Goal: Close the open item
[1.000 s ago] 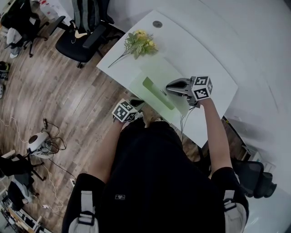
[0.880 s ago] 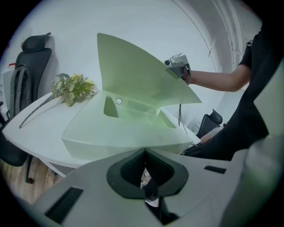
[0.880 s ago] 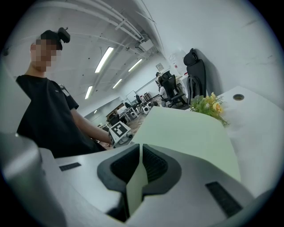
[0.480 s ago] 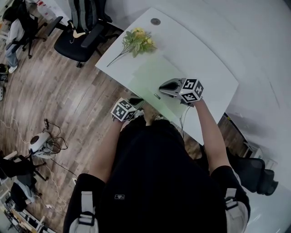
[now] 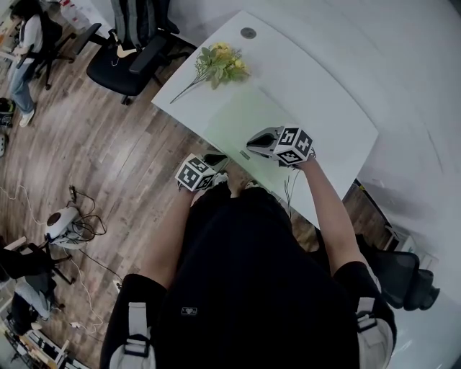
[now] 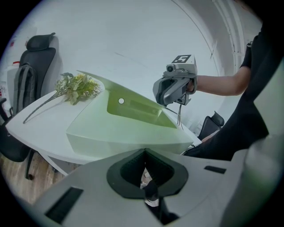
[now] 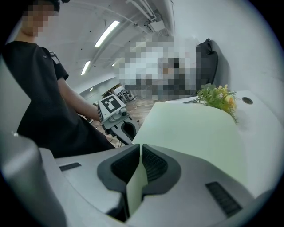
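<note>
Right gripper (image 7: 140,148): pinching the case's (image 6: 102,137) pale green flap (image 7: 195,133).
Left gripper (image 6: 144,153): pressed together, empty, hovering off the tabletop's (image 5: 324,108) near edge.

Two handheld grippers, the left gripper (image 5: 214,161) and the right gripper (image 5: 252,138), one in each hand. One white table (image 5: 324,94) under the right gripper. One pale green case (image 6: 111,133) just ahead of both grippers, with one lid (image 7: 195,137) and one round white snap (image 6: 121,101) inside. One bunch of artificial flowers (image 5: 223,66) beyond the case, well ahead of the grippers. One round cable port (image 5: 248,33) farther ahead still. Three black office chairs (image 5: 137,61) can be made out, two far ahead and to the left of the left gripper, one behind the right gripper. One backpack (image 5: 133,21) on the nearer chair ahead. One other person (image 5: 25,50) far left.
</note>
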### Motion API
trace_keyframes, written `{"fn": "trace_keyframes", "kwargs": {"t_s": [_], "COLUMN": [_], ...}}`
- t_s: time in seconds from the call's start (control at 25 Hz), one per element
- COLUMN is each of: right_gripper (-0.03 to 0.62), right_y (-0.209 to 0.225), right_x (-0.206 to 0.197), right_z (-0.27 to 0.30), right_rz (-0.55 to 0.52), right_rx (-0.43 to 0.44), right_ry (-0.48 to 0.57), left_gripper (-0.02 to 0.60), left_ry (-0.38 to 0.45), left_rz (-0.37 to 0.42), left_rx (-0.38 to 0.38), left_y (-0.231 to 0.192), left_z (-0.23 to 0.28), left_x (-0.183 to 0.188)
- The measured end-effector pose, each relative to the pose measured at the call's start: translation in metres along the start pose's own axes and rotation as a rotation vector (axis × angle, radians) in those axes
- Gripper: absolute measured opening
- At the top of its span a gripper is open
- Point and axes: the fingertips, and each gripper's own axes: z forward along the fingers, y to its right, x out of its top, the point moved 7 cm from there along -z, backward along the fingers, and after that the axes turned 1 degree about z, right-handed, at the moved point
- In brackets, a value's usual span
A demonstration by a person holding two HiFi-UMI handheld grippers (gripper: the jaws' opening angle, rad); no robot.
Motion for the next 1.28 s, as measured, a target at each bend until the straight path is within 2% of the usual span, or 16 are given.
{"fn": "trace_keyframes", "kwargs": {"t_s": [0.92, 1.28], "right_gripper": [0.017, 0.012], "right_y": [-0.003, -0.005], "right_x": [-0.025, -0.030], "right_z": [0.039, 0.045], "right_rz": [-0.024, -0.076], "right_rx": [0.015, -0.012], "right_ry": [-0.172, -0.222], "left_gripper": [0.005, 0.005], "left_ry": [0.009, 0.002], "left_rz": [-0.017, -0.010], "left_rx": [0.020, 0.019], "left_y": [0.000, 0.004], "left_z": [0.002, 0.000], "left_x": [0.004, 0.008]}}
